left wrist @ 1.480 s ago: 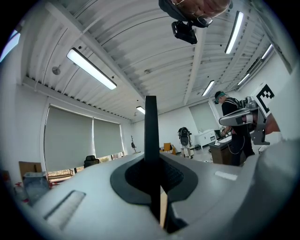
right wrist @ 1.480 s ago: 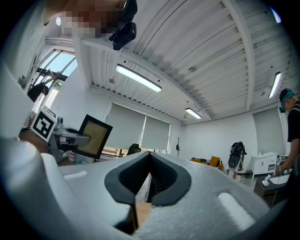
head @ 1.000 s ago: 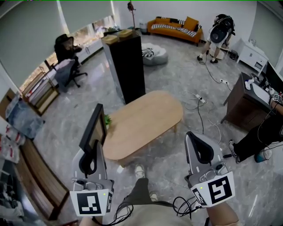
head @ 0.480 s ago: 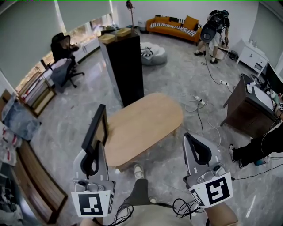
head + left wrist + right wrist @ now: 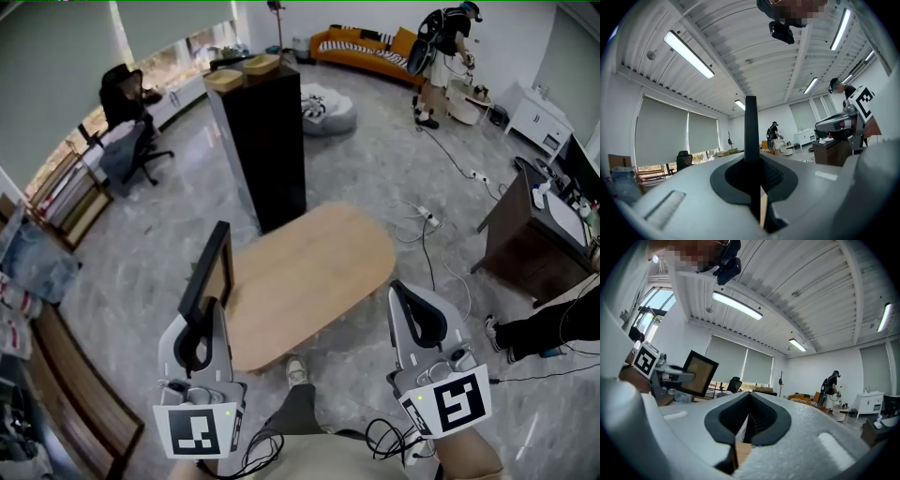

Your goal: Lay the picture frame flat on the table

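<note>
The table (image 5: 328,262) is smooth pale wood. Around it, the floor (image 5: 394,169) is glossy grey stone. The picture frame (image 5: 202,270) is matt black.

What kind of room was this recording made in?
Most likely an open office or lab with a lounge corner: an orange sofa stands against the far wall, a black office chair sits by the windows, and a dark desk with equipment on it is at the right.

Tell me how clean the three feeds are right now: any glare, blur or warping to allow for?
Head view: strong fisheye bowing at the borders, even light, picture frame and table sharp. Left gripper view: dark round vignette, ceiling lamp blown out. Right gripper view: same vignette, window glaring at upper left.
</note>
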